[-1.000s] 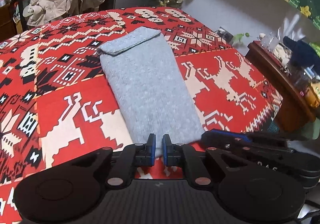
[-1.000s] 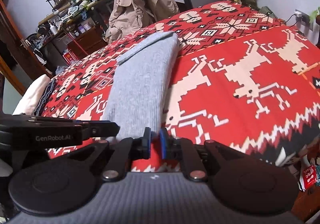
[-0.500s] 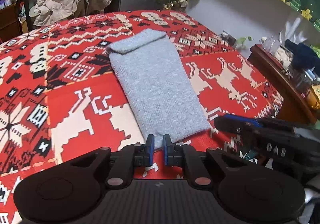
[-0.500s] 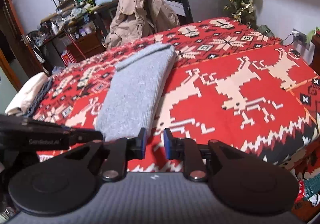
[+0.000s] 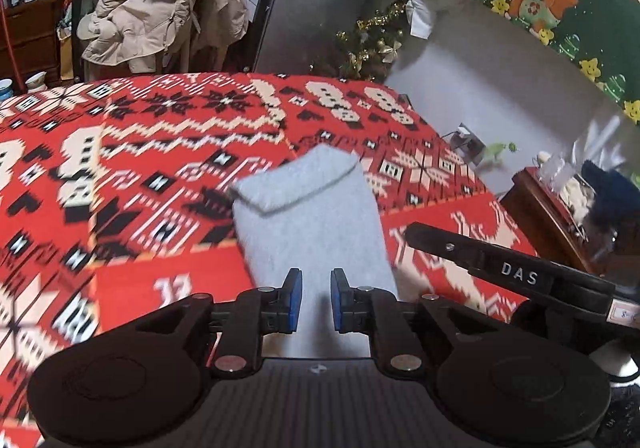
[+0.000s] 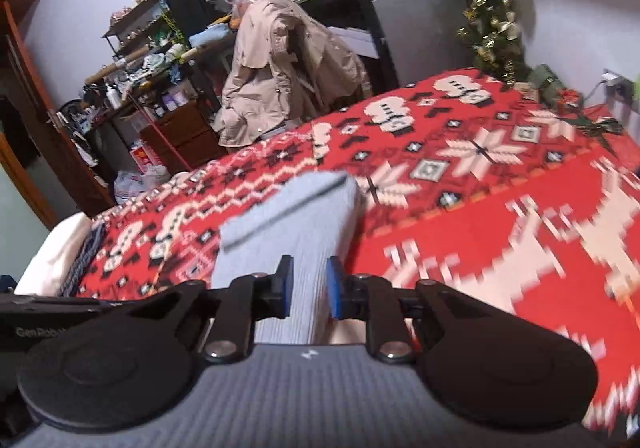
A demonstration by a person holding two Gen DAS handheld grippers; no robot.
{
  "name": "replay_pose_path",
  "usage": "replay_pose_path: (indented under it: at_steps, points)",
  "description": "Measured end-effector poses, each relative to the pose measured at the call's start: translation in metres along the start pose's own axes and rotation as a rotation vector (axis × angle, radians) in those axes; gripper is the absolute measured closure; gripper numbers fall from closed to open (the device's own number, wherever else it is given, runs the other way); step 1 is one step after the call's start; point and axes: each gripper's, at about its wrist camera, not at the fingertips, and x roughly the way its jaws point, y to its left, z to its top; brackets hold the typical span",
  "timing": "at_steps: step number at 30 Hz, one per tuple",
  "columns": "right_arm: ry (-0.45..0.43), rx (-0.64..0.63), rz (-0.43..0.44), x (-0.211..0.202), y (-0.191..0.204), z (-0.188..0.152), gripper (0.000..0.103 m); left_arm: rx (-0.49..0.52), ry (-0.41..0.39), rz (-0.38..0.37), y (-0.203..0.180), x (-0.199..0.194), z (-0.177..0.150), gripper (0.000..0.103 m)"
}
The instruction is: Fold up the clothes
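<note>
A grey knit garment (image 5: 308, 219), folded into a long narrow strip, lies on a red patterned blanket (image 5: 140, 167). It also shows in the right wrist view (image 6: 288, 224). My left gripper (image 5: 316, 300) is open with a small gap, over the near end of the strip, holding nothing. My right gripper (image 6: 308, 288) is open the same way over the near end, beside the left one. The right gripper's body (image 5: 520, 276) shows in the left wrist view. The near edge of the garment is hidden behind the grippers.
A beige coat (image 6: 276, 75) hangs on a chair beyond the bed. Cluttered shelves (image 6: 160, 59) stand at the far left. A wooden side table (image 5: 560, 207) with items stands right of the bed. A white pillow (image 6: 52, 252) lies at the bed's left edge.
Both grippers have opened from nearly shut and moved forward over the near end of the grey garment. The views tilted upward, with motion blur.
</note>
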Motion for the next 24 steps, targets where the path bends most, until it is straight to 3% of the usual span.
replay_pose_path:
  at_steps: [6, 12, 17, 21, 24]
  points:
    - [0.042, -0.003, 0.050, 0.043, -0.015, 0.030, 0.093, -0.005, 0.042, 0.031, 0.007, 0.040, 0.012, 0.090]
    - [0.105, 0.058, 0.087, 0.094, -0.037, 0.046, 0.093, 0.017, 0.041, 0.027, 0.011, 0.045, 0.006, 0.088]
    - [0.107, 0.092, 0.041, 0.122, -0.055, 0.054, 0.092, 0.009, 0.035, 0.015, 0.015, 0.045, 0.006, 0.088]
    - [0.072, 0.143, 0.042, 0.114, -0.063, 0.061, 0.089, -0.030, 0.018, -0.004, 0.020, 0.037, 0.007, 0.087]
    - [0.078, 0.157, 0.054, 0.092, -0.061, 0.052, 0.088, -0.074, -0.002, -0.030, 0.027, 0.023, 0.008, 0.078]
